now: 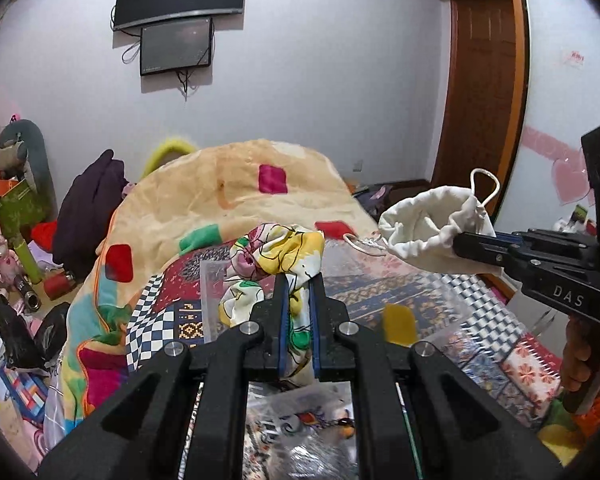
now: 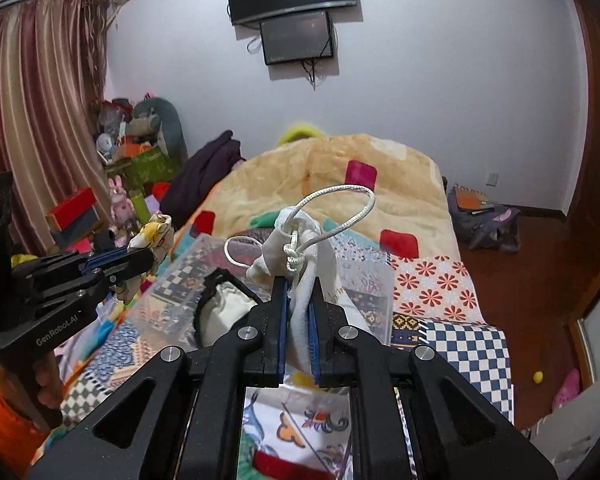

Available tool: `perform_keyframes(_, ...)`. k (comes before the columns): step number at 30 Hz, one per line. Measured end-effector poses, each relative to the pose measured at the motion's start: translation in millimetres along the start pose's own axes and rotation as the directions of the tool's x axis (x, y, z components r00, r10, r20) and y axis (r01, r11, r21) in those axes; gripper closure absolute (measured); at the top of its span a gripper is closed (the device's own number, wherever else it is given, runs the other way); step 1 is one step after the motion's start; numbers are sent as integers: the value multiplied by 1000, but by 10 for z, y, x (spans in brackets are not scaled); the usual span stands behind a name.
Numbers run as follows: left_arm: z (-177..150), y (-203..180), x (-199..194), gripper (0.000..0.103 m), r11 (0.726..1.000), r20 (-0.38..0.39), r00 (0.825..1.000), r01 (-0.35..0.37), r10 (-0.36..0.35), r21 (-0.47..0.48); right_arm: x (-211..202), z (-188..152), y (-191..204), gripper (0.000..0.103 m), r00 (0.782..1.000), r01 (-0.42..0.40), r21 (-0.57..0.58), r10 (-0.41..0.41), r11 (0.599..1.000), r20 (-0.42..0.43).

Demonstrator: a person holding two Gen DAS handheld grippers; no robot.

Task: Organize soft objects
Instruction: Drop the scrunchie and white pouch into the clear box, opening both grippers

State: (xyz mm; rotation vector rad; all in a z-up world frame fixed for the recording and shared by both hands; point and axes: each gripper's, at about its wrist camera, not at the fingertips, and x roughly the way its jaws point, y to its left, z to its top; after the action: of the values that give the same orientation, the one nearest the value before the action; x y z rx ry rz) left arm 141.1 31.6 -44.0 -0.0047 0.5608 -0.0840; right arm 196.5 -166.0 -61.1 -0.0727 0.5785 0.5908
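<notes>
My left gripper (image 1: 298,280) is shut on a floral patterned cloth (image 1: 276,252), yellow, pink and green, held above the bed. The same gripper (image 2: 150,260) and cloth (image 2: 154,236) show at the left of the right wrist view. My right gripper (image 2: 298,284) is shut on a white drawstring pouch (image 2: 300,248) whose cord loops upward. The pouch (image 1: 432,224) and right gripper (image 1: 458,246) also show at the right of the left wrist view, pouch mouth open toward the floral cloth. A clear plastic box (image 2: 188,280) lies on the bed below both.
A patchwork bedspread (image 2: 452,292) covers the bed, with a cream fleece blanket (image 1: 228,184) heaped behind. Cluttered toys and boxes (image 2: 132,168) stand at the left by the curtain. A backpack (image 2: 480,220) lies on the wooden floor at the right. Screens (image 2: 292,0) hang on the wall.
</notes>
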Motion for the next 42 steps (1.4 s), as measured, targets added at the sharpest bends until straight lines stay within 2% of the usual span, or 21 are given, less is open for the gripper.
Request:
perform_keyframes(10, -245, 80, 535, 95, 1000, -125, 992, 6, -8, -17, 552, -131, 68, 95, 991, 7, -72, -16, 997, -131)
perform_keyframes(19, -330, 54, 664, 93, 999, -161, 987, 15, -20, -29, 748, -250, 158, 94, 977, 1, -124, -27, 992, -214)
perform_keyframes(23, -329, 41, 651, 81, 999, -164, 986, 20, -25, -34, 718, -230, 158, 86, 974, -16, -110, -10, 994, -225)
perform_keyframes(26, -321, 37, 596, 70, 999, -157, 987, 22, -28, -39, 651, -215, 134, 74, 976, -25, -93, 4, 995, -218)
perform_keyframes(31, -285, 10, 438, 57, 999, -131, 991, 21, -27, -40, 479, -142, 119, 56, 982, -41, -77, 26, 996, -185)
perform_keyframes(36, -201, -7, 191, 42, 999, -86, 996, 18, -22, -42, 253, -74, 139, 44, 990, -55, -67, 45, 996, -135)
perform_keyframes(39, -153, -21, -5, 31, 999, -50, 999, 13, -15, -43, 102, -41, 150, 33, 993, -64, -63, 57, 996, -103)
perform_keyframes(42, -146, -28, -181, 15, 999, -24, 1000, 10, -11, -47, -58, -44, 163, 26, 994, -74, -65, 69, 995, -81)
